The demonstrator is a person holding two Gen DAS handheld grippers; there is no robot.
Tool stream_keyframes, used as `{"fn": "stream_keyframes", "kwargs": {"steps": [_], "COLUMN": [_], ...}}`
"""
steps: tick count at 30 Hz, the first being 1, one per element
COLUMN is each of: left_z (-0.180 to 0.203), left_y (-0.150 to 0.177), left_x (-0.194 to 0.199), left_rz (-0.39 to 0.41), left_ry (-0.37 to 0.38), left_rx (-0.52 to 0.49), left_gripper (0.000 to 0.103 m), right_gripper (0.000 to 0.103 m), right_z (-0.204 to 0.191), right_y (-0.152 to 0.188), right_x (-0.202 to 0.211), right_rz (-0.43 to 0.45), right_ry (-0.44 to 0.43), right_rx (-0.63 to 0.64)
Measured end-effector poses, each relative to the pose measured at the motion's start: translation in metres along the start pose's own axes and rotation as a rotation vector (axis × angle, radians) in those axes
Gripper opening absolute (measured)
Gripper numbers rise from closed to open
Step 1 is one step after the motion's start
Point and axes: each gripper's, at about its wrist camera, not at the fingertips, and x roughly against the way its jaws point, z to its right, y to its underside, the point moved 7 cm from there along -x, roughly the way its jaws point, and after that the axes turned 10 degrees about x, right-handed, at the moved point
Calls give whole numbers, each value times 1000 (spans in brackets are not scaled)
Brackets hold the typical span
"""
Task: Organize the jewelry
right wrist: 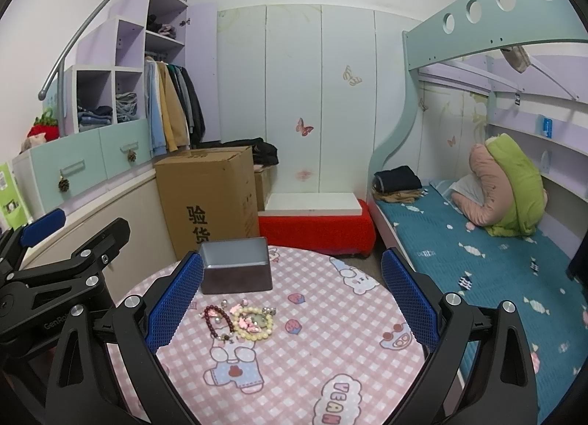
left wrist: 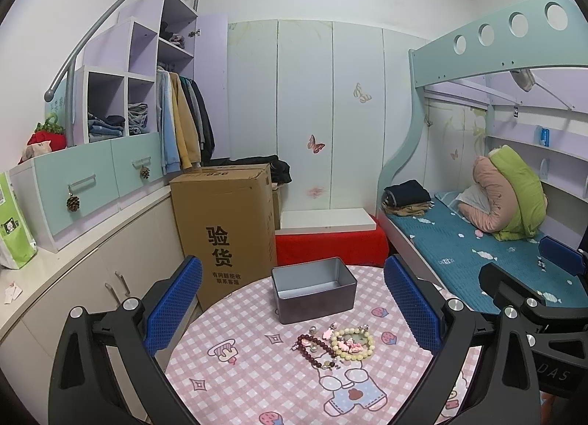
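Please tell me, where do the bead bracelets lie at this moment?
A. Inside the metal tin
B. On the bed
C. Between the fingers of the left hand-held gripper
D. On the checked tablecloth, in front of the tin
D: the dark red bracelet and cream bracelet rest on the tablecloth, nearer the camera than the empty tin.

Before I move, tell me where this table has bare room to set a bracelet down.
The right half of the table lies bare, from the cream bracelet out to the edge by the bed. The near strip in front of the beads is free too. It is crowded at the middle left: the dark red bracelet, cream bracelet and small charms bunch together just before the tin box.
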Motion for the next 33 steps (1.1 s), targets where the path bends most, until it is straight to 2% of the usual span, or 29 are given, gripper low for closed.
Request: {"fn": "stream_keyframes", "kwargs": {"steps": [33], "left_z": [1], "left_y": [0], "left_x": [-1], "left_rz": [-4], "left_ry": [0], "left_rx": [2], "left_gripper": [96], "right_gripper": [94], "right_z": [3], "right_y": [1], "right_x": [2], "right_rz": [-2], "right_ry": [-4], "right_rx": [-1]}}
